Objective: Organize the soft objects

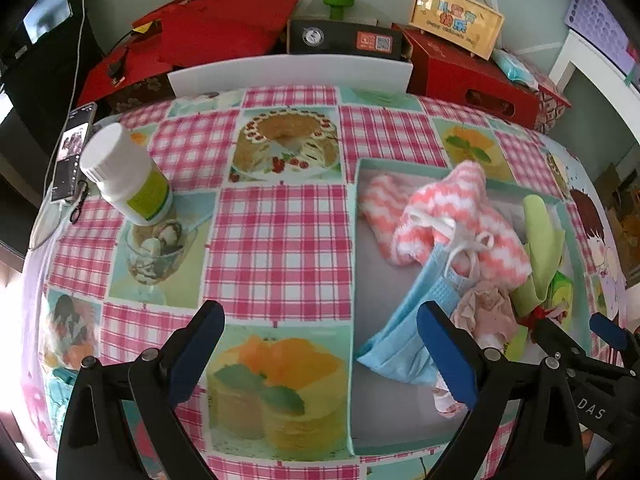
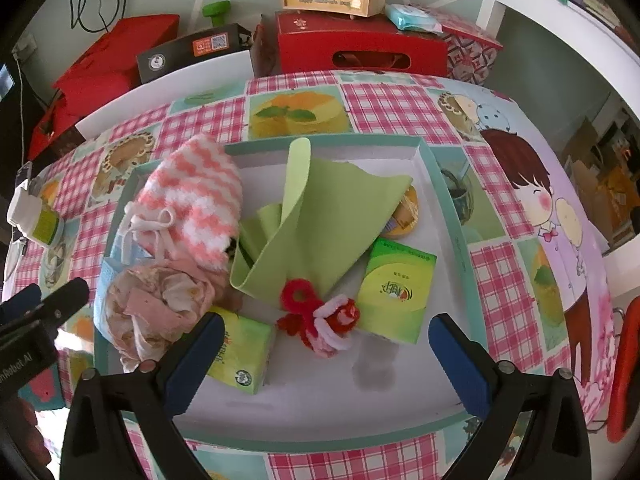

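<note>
Both the left gripper [image 1: 320, 352] and the right gripper [image 2: 326, 360] are hovering wide apart and empty over the tray [image 2: 448, 184], where the striped fluffy cloth [image 2: 196, 204] is lying light and floppy at the back-left, probably best pinched at a bunched fold.

We look steeply down from both wrists, close over the table. Our left view faces the checked tablecloth [image 1: 280, 240] with the teal tray [image 1: 353, 280] at right; our right view centres that tray [image 2: 448, 184], which both views share.
</note>
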Tool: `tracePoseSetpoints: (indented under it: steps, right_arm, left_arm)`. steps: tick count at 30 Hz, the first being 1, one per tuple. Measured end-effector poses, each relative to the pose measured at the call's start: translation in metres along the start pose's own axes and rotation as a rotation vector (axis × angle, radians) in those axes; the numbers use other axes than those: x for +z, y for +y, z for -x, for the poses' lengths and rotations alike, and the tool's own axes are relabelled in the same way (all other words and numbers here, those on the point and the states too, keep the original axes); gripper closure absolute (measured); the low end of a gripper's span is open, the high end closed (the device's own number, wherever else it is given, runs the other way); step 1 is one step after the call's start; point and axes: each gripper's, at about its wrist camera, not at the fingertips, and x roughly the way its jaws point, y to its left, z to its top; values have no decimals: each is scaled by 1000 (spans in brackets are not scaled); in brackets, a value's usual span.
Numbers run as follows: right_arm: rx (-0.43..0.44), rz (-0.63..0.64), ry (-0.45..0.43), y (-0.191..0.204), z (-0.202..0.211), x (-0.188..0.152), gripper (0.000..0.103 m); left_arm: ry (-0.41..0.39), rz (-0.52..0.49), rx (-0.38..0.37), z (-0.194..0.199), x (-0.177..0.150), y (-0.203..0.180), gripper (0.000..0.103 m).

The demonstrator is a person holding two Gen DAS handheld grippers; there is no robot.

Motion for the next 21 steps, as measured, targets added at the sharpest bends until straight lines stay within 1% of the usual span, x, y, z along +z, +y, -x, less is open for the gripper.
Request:
tracePoseSetpoints:
  steps: [7, 10, 14, 18, 21]
  right_arm:
    - [12, 20, 7, 4, 7, -4, 0]
    - [10, 30, 15, 4, 9, -8, 0]
    - [17, 55, 17, 8, 16, -17, 0]
    - [20, 81, 25, 10, 22, -30, 0]
    - [19, 91, 34, 11, 25, -41, 0]
  left_arm:
    - [-16, -20, 33, 11, -4, 7, 6]
    - [-23, -22, 49, 16, -14, 9, 6]
    - [-2, -17, 53, 18, -29, 10, 6]
    - [5, -39, 82, 23, -44, 9, 6]
    - [8, -51, 80, 30, -52, 10, 6]
